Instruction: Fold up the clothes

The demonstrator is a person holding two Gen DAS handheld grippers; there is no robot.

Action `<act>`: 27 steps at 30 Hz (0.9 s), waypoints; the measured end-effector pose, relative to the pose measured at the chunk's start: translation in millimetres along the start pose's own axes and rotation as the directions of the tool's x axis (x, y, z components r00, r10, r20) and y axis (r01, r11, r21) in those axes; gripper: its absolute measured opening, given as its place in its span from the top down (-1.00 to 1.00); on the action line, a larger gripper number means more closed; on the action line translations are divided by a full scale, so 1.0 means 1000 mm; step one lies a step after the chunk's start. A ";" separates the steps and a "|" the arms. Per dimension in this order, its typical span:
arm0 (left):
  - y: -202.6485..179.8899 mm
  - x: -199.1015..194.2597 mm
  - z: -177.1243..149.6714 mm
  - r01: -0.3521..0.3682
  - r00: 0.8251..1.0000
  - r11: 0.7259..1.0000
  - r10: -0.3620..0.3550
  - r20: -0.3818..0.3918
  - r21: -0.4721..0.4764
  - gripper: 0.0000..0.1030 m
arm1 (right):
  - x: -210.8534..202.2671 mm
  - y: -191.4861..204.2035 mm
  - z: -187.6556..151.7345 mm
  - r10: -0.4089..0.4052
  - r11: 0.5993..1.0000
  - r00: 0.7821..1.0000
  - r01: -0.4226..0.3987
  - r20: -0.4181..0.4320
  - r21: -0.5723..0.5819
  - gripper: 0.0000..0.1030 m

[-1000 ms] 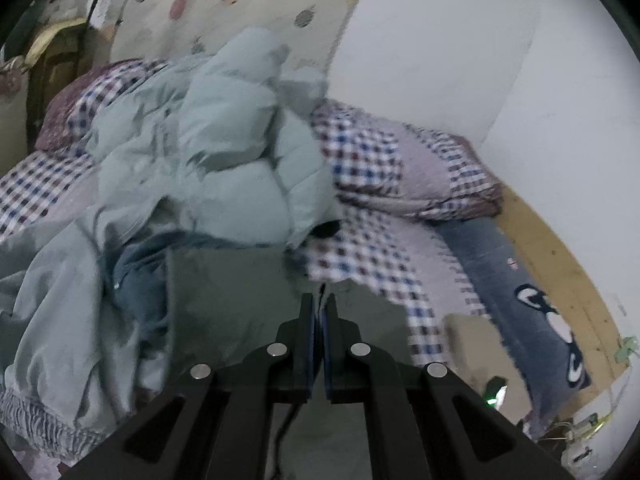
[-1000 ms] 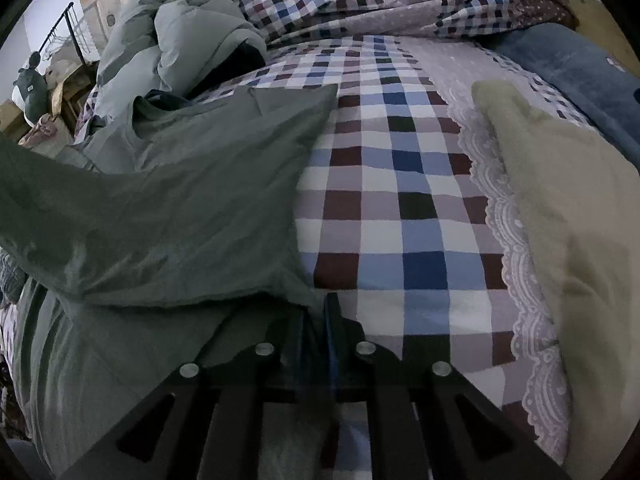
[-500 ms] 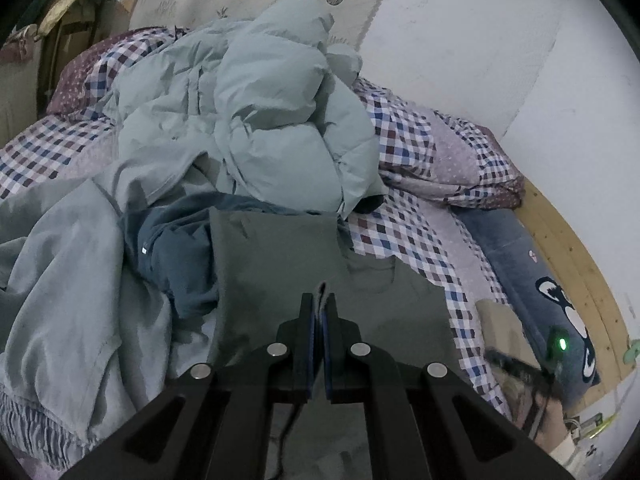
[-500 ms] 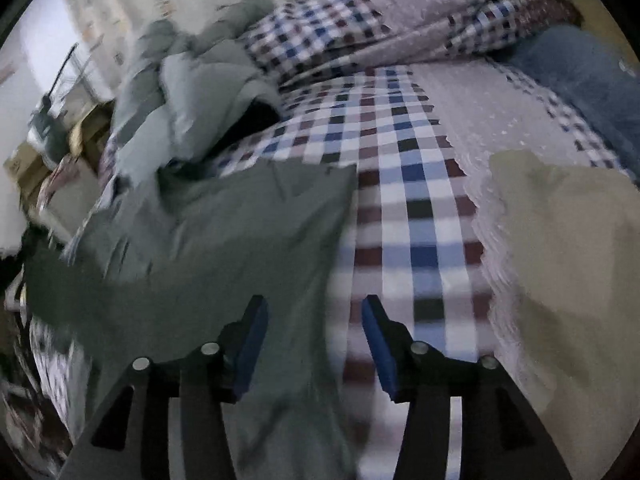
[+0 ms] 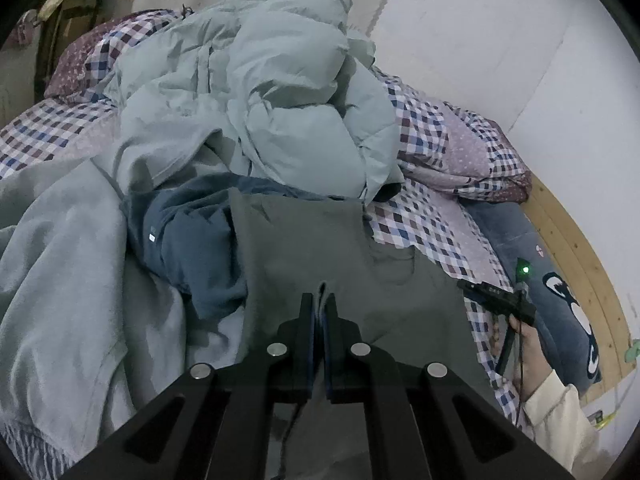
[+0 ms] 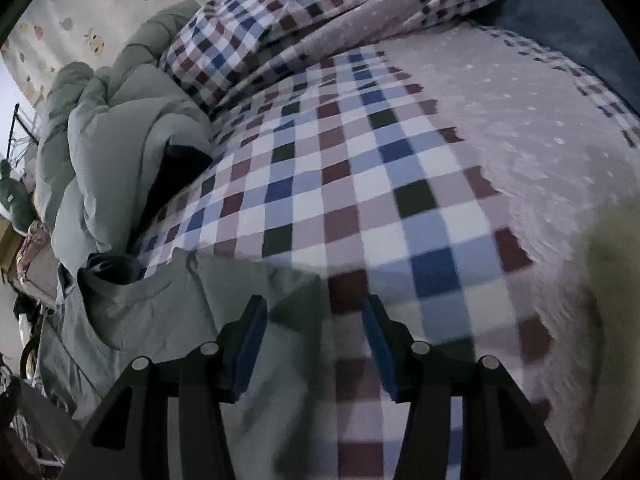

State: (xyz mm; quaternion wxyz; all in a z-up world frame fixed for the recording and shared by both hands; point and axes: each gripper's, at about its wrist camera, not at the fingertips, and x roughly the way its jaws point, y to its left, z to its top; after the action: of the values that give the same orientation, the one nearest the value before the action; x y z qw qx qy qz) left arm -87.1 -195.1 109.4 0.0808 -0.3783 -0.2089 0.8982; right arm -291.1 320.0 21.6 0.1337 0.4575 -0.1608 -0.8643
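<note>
A dark grey-green T-shirt [image 5: 320, 248] lies spread on the checked bed, its neckline toward the right. My left gripper [image 5: 319, 304] is shut on a fold of this shirt's edge. In the right wrist view the same T-shirt [image 6: 192, 320] lies at lower left, and my right gripper [image 6: 314, 320] stands open over its edge with nothing between the blue pads. The right gripper [image 5: 496, 300] also shows in the left wrist view, held by a hand in a cream sleeve.
A pale blue puffy quilt [image 5: 272, 92] is heaped behind the shirt, with a blue garment [image 5: 188, 248] and a light grey garment [image 5: 60, 280] at left. A folded checked blanket [image 5: 460, 160], a wooden bed rail [image 5: 580, 264] and a cream garment [image 6: 600, 320] lie to the right.
My right gripper has let go of the shirt, opened and moved forward over the checked sheet. The left gripper has stayed shut on the shirt and drawn back, so more of it shows.
</note>
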 end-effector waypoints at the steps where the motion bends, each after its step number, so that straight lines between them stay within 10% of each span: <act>1: 0.002 0.003 0.000 -0.001 1.000 1.000 0.001 -0.002 0.001 0.97 | 0.003 0.001 0.002 0.007 1.000 1.000 -0.007 0.000 -0.011 0.03; 3: 0.005 0.009 0.001 -0.009 1.000 1.000 0.009 -0.005 0.004 0.97 | 0.008 0.002 0.005 0.019 0.999 1.000 -0.019 0.007 -0.029 0.94; 15: 0.015 -0.007 -0.011 0.046 0.982 0.992 -0.067 0.179 0.117 0.97 | -0.031 -0.014 0.007 0.046 0.999 0.975 -0.044 0.215 -0.014 0.94; 23: 0.039 0.044 -0.011 -0.146 0.989 0.983 0.143 0.036 0.107 0.96 | 0.003 -0.020 -0.004 -0.069 0.998 0.988 0.069 0.138 0.000 0.92; 27: 0.046 0.053 -0.007 -0.103 0.995 0.993 0.103 0.008 0.062 0.88 | 0.002 -0.020 -0.004 -0.112 0.994 0.986 0.113 0.120 -0.002 0.72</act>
State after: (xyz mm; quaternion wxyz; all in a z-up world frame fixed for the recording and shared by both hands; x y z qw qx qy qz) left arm -118.7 -218.4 50.9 0.0457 -0.3836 -0.1613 0.9081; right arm -290.4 337.0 9.6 0.0767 0.4125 -0.1385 -0.8971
